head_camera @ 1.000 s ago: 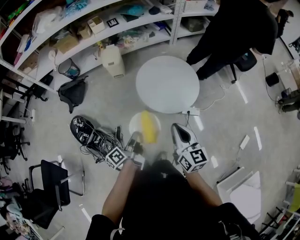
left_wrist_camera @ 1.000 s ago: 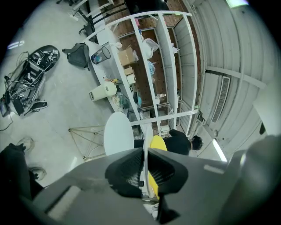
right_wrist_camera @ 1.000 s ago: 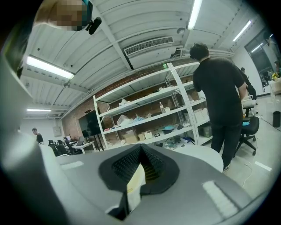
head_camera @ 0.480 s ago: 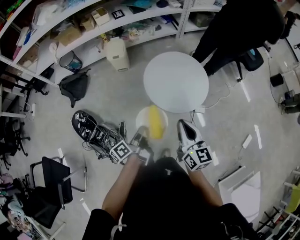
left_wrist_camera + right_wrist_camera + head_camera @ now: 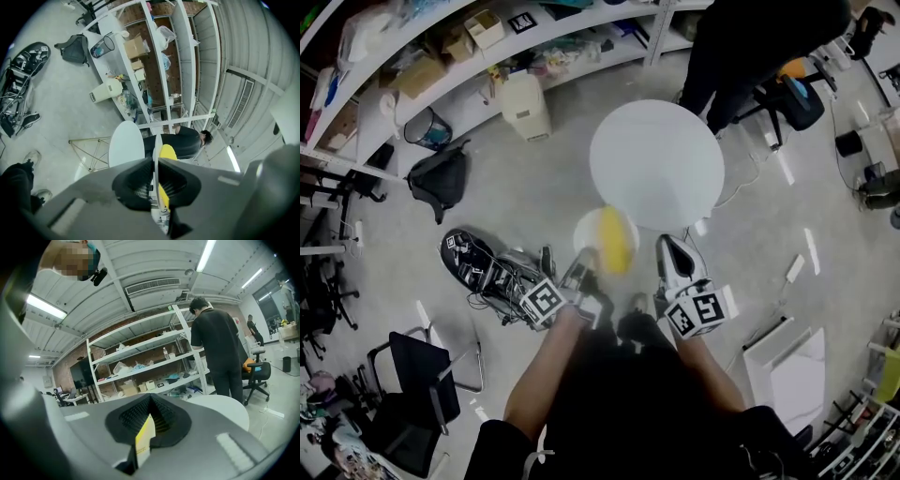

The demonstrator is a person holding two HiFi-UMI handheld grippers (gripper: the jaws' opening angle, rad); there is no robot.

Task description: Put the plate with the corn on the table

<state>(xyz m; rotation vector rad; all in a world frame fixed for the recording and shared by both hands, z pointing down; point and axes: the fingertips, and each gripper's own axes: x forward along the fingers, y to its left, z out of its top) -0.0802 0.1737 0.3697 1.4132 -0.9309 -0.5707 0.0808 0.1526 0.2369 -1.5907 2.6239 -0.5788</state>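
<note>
A white plate [image 5: 592, 234] with a yellow corn cob [image 5: 616, 242] hangs in the air, its far rim at the near edge of the round white table [image 5: 656, 159]. My left gripper [image 5: 584, 270] is shut on the plate's near-left rim. In the left gripper view the plate [image 5: 158, 145] runs edge-on between the jaws of the left gripper [image 5: 156, 180], with the corn [image 5: 168, 152] on its right and the table [image 5: 125, 145] beyond. My right gripper [image 5: 670, 251] is to the right of the plate, apart from it. Its jaws are shut [image 5: 151, 416], and the table [image 5: 220, 408] lies ahead.
A person in black [image 5: 750, 47] stands at the table's far side by an office chair [image 5: 797, 98]. Shelves [image 5: 487, 47] line the back wall, with a white canister [image 5: 527, 105] and a black bag [image 5: 436, 178] below. Cabled gear [image 5: 478, 262], a black chair [image 5: 422, 375] and a white panel [image 5: 787, 366] are on the floor.
Both grippers and the plate with the corn have moved forward toward the round table. The plate's far rim has gone from short of the table to its near edge.
</note>
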